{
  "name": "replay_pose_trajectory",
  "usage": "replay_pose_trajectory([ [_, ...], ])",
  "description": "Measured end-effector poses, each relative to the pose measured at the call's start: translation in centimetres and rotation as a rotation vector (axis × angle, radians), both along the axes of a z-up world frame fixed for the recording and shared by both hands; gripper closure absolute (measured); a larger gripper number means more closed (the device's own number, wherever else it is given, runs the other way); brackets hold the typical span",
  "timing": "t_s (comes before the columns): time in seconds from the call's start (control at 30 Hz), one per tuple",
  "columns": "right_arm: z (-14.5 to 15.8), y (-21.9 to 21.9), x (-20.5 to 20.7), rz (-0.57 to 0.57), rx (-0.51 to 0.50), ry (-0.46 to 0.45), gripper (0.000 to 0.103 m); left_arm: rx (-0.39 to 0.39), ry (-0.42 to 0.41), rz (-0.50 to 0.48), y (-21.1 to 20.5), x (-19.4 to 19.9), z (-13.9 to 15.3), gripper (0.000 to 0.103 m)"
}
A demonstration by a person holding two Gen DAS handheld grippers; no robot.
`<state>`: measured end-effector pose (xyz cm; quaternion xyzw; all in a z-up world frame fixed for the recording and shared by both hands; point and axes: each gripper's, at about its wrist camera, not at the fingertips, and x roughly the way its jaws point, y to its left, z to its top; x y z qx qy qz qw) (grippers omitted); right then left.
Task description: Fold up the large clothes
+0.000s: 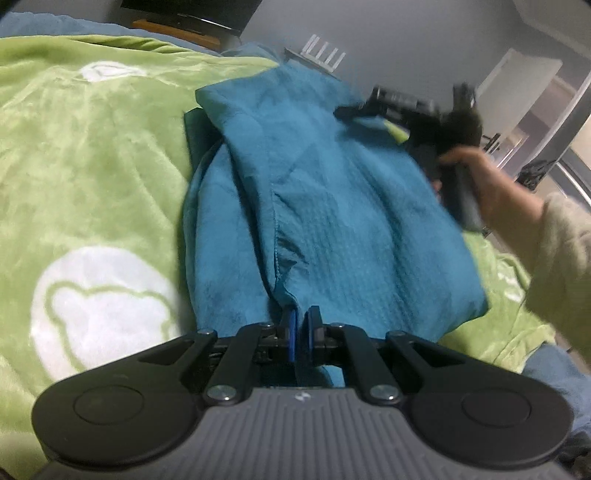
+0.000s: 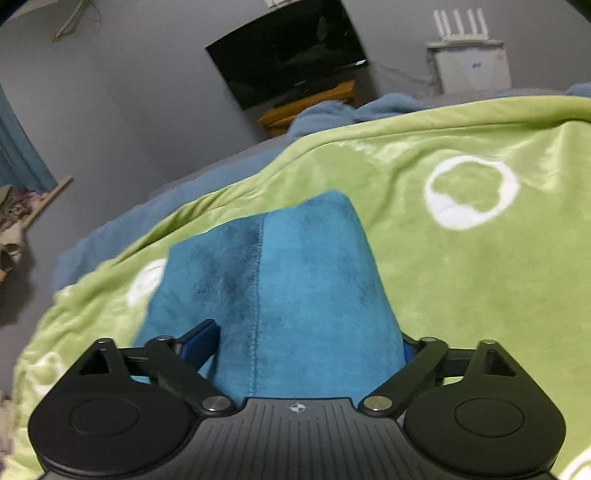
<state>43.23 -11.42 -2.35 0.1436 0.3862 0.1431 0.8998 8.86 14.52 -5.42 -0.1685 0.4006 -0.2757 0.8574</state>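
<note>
Left gripper (image 1: pixel 300 325) pinches teal garment (image 1: pixel 332 206); only right view shows television (image 2: pixel 288 51).

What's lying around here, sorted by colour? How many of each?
Teal: 1, the teal garment
Green: 1, the green blanket
Black: 3, the left gripper, the right gripper, the TV
White: 1, the router
Total: 6

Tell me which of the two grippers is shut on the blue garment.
The left gripper: its blue pads are pinched on the teal garment's edge, while the right gripper is spread wide with cloth between its fingers.
</note>
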Motion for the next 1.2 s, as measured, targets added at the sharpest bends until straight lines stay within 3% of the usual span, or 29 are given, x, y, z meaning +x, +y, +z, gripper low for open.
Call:
replay_pose_trajectory([
  [0.07, -0.1, -0.4, -1.0, -0.021, -0.057, -0.075, 0.005, 0.0, -0.015, -0.021, -0.2, -0.2, 0.1, 0.103],
  [0.17, 0.8, -2.3, -2.5, -0.067, -0.041, -0.157, 0.014, 0.018, -0.022, -0.036, -0.4, -0.4, 0.1, 0.103],
  [0.23, 1.9, -3.8, -3.8, -0.101, -0.056, -0.227, 0.014, 0.017, -0.015, -0.033, -0.3, -0.2, 0.0, 0.103],
  [0.33, 2.6, -6.3, -4.7, -0.127, -0.137, -0.292, 0.015, 0.032, -0.024, -0.032, -0.3, -0.3, 0.1, 0.103],
  [0.47, 2.2, -4.9, -4.9, -0.082, -0.218, -0.332, 0.053, 0.064, -0.044, -0.032, -0.9, -0.7, 0.6, 0.103],
  [0.57, 1.5, -2.1, -4.0, -0.048, -0.249, -0.325, 0.06, 0.077, -0.061, -0.035, -1.2, -0.9, 0.9, 0.103],
  [0.7, 0.7, 3.0, -1.9, 0.009, -0.369, -0.311, 0.061, 0.067, -0.058, -0.043, -0.9, -0.9, 0.8, 0.103],
  [0.83, -0.3, 7.5, 1.2, 0.056, -0.487, -0.265, 0.053, 0.045, -0.056, -0.045, -0.5, -0.8, 0.7, 0.103],
  [1.0, -1.7, 12.2, 2.5, 0.201, -0.487, -0.216, 0.053, 0.032, -0.037, -0.042, -0.2, -0.5, 0.1, 0.103],
  [1.1, -1.4, 13.9, 0.8, 0.299, -0.39, -0.217, 0.054, 0.055, -0.045, -0.038, -0.4, -0.7, 0.1, 0.103],
  [1.2, -0.1, 13.2, -1.3, 0.286, -0.314, -0.265, 0.054, 0.107, -0.083, -0.048, -1.2, -1.3, 0.4, 0.103],
])
